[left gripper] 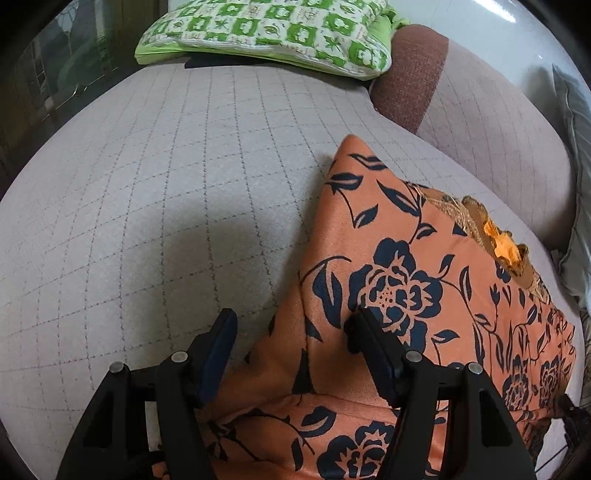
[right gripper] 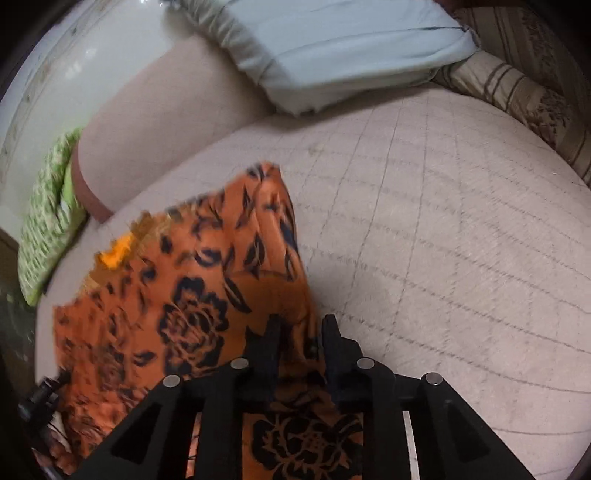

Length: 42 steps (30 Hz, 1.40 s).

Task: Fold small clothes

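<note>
orange garment (left gripper: 424,266) with dark navy floral print is lying partly folded on the quilted beige sofa seat, one corner pointing toward the backrest. gold-brown lace trim with a bright orange patch is showing at its far edge. near edge is bunching up in creases.

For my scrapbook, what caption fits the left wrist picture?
Open left gripper over an orange flowered garment on a quilted sofa.

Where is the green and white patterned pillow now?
In the left wrist view the green and white patterned pillow lies at the top, at the far end of the grey quilted sofa seat.
</note>
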{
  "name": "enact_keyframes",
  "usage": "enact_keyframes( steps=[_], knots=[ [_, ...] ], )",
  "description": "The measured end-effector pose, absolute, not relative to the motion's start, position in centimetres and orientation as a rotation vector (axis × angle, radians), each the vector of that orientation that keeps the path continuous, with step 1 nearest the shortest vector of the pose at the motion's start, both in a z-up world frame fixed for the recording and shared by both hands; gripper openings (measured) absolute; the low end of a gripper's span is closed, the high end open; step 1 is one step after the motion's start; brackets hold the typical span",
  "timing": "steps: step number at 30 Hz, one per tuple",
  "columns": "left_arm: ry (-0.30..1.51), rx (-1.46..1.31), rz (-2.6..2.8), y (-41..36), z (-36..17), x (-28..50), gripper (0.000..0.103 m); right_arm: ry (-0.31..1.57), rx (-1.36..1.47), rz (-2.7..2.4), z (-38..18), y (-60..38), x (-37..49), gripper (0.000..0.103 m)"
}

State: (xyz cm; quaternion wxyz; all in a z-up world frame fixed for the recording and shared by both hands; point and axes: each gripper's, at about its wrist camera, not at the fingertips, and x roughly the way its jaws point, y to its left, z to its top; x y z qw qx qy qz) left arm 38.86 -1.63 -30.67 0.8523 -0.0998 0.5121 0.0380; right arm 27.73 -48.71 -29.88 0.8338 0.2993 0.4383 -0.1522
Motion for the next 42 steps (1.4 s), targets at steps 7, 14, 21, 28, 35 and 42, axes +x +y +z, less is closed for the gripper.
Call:
enact_keyframes(
  steps=[7, 14, 21, 28, 35, 42],
  knots=[
    [0.974, -0.149, 0.037, -3.8, -28.6, 38.2, 0.067, 0.761, 0.595, -0.288, -26.8, -48.5, 26.4, 0.025],
    [1.097, -0.066, 0.043, -4.8, -31.3, 39.1, 0.079, 0.973, 0.572, -0.175, -30.9, -45.8, 28.9, 0.025],
    [1.044, -0.104, -0.031, -4.6, -29.3, 37.6, 0.079, 0.868, 0.556, -0.046, -27.7, -43.1, 26.7, 0.025],
    [1.103, 0.092, -0.064, -8.0, -31.3, 36.9, 0.084, 1.001, 0.455, -0.027, -30.6, -39.1, 28.1, 0.025],
    [1.086, -0.014, -0.066, -3.8, -29.0, 35.1, 0.084, 0.944, 0.498, -0.043, -28.1, -41.3, 23.6, 0.025],
    [1.034, -0.073, 0.04, 5.6, -26.3, 28.3, 0.084, 0.902, 0.661, -0.095, -27.0, -44.7, 15.6, 0.025]
  ],
)
